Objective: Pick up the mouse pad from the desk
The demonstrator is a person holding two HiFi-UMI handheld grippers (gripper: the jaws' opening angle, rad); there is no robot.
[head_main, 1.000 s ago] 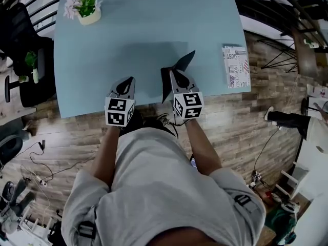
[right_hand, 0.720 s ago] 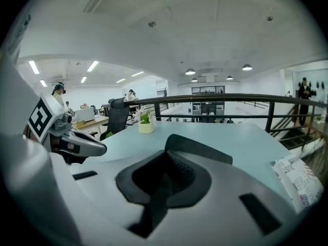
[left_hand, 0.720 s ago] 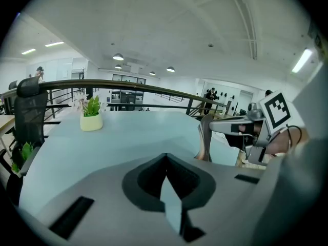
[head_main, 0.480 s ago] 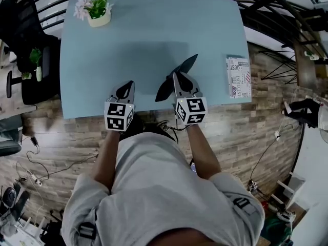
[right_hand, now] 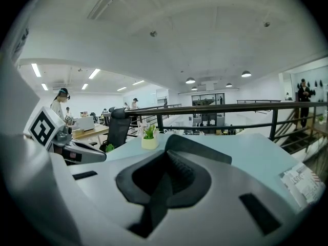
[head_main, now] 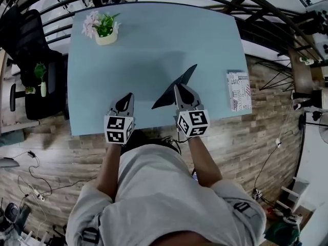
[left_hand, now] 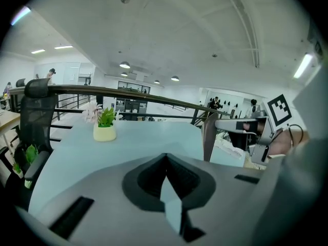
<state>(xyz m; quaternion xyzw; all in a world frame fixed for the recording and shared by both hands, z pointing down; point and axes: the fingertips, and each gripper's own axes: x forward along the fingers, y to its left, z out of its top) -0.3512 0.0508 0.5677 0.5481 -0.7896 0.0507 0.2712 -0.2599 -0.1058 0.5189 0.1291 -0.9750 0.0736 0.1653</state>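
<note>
The mouse pad point(head_main: 166, 97) is a thin dark sheet, held up off the light blue desk point(head_main: 154, 35) near its front edge. My right gripper point(head_main: 176, 88) is shut on the pad's middle, and the pad sticks out edge-on to both sides. In the right gripper view the pad point(right_hand: 205, 151) runs forward from between the shut jaws point(right_hand: 166, 155). My left gripper point(head_main: 131, 95) hovers to the left of it over the desk's front edge, shut and holding nothing. Its view shows the pad point(left_hand: 208, 137) standing on edge at the right.
A small potted plant point(head_main: 105, 27) stands at the desk's far left corner. A printed booklet point(head_main: 238, 91) lies at the right edge. A black office chair point(head_main: 31, 60) is at the left, and a dark railing point(head_main: 266, 14) curves behind the desk.
Both grippers have risen and come back toward the desk's front edge. The pad, folded down at its left end before, now hangs straighter in the right gripper, off the desk.
</note>
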